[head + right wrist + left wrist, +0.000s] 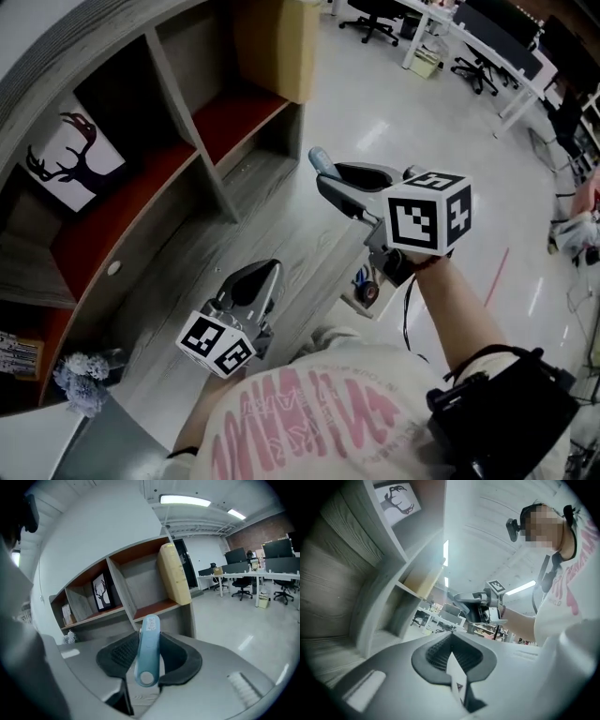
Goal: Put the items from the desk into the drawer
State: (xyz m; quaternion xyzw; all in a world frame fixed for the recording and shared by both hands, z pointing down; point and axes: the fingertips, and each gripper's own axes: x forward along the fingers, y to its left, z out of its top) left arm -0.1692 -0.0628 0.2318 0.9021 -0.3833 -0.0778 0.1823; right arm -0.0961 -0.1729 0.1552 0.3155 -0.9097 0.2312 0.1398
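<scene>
My right gripper is shut on a flat light-blue plastic item with a hole at its near end and a small label at its tip. The item's tip pokes out past the jaws, over the grey wood desk. My left gripper is lower and nearer to me, at the desk's edge. In the left gripper view its jaws meet on a thin white card-like piece. That view also catches the right gripper farther off. No drawer shows in any view.
A shelf unit stands on the desk, holding a deer picture and a tan box. Pale artificial flowers lie at the lower left. A small white tray sits below the right hand. Office desks and chairs stand beyond.
</scene>
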